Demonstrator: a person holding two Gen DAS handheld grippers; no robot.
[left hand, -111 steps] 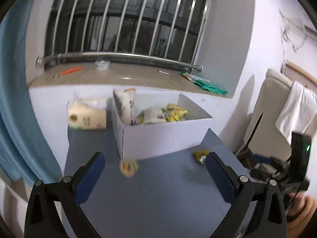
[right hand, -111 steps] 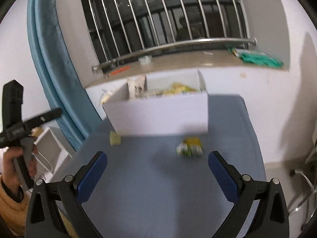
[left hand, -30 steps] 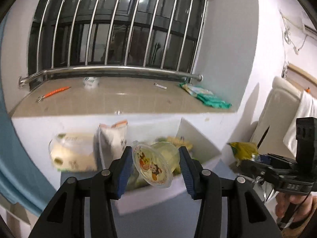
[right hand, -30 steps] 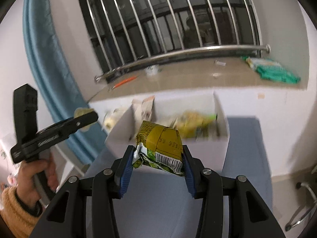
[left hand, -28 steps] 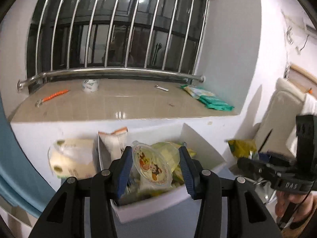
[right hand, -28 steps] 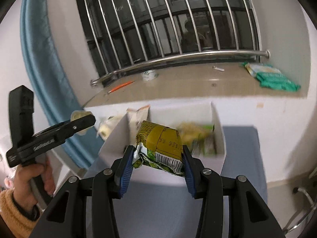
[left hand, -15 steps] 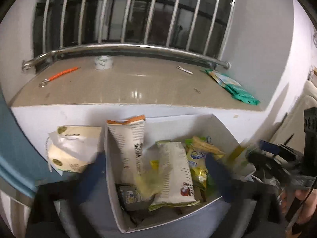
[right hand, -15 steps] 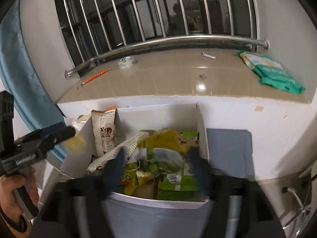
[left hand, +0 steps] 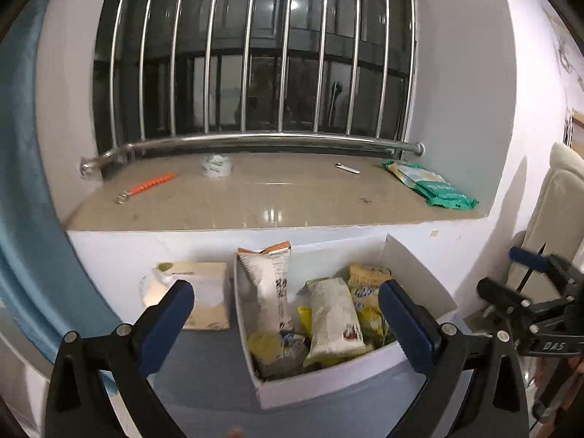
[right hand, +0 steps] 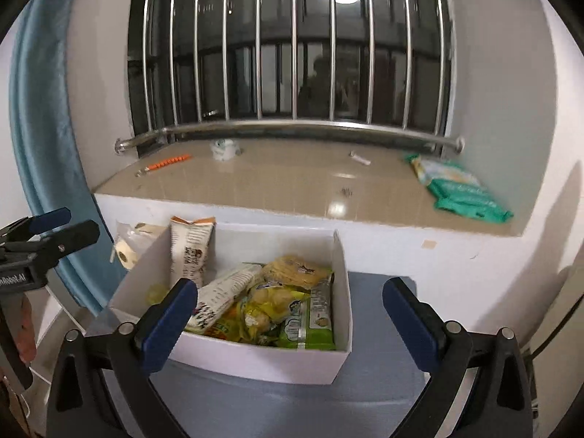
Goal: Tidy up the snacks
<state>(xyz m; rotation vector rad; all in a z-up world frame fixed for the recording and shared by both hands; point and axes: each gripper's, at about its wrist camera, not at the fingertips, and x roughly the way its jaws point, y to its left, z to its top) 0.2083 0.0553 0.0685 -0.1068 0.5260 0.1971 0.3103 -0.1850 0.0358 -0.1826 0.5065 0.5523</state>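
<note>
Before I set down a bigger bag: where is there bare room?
The blue table is bare in front of the white box, and right of it toward the wall. The sill's middle is bare. The box is crowded.

A home room; steel-barred dark window (left hand: 262, 69) at upper centre, blue fabric curtain (left hand: 22, 182) at left edge, glossy beige stone windowsill (left hand: 255, 197) mid-frame, holding oddments

Both wrist views look down from close above at the white snack box (left hand: 328, 387) (right hand: 255, 361), facing the window sill (left hand: 255, 200).
</note>
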